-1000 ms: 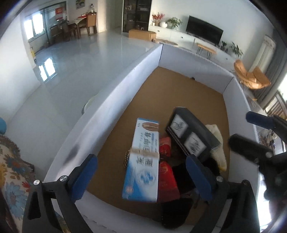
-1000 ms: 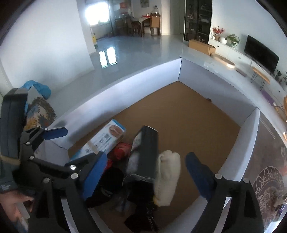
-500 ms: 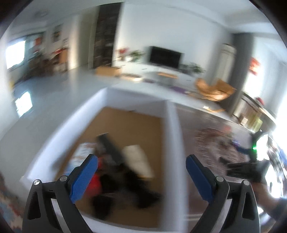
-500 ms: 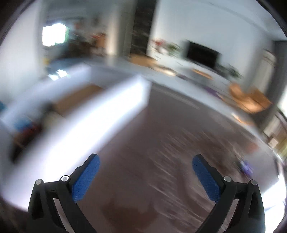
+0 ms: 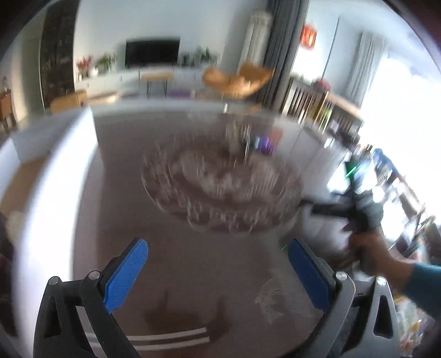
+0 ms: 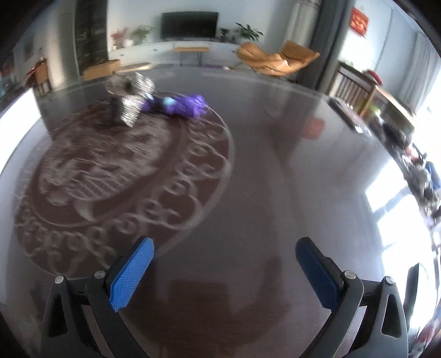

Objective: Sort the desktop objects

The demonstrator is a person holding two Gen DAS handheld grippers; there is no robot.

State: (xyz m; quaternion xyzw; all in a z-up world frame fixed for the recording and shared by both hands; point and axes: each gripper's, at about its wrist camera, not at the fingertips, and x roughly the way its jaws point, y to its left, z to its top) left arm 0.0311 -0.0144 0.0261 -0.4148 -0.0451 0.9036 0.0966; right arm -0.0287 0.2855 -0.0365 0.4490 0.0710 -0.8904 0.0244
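Observation:
My left gripper is open and empty above the dark glossy table. The white-walled box with the sorted items lies at the left edge of the left wrist view, blurred. My right gripper is open and empty over the same table. A purple object and a shiny silver-grey object lie at the far side of the round patterned mat. In the left wrist view the right gripper shows at the right, held by a hand.
The round patterned mat fills the middle of the table. Cluttered small items line the table's right edge. An orange chair and a TV stand beyond.
Both grippers have swung right, away from the white box and its items, and now face the patterned mat. Both stayed open and empty.

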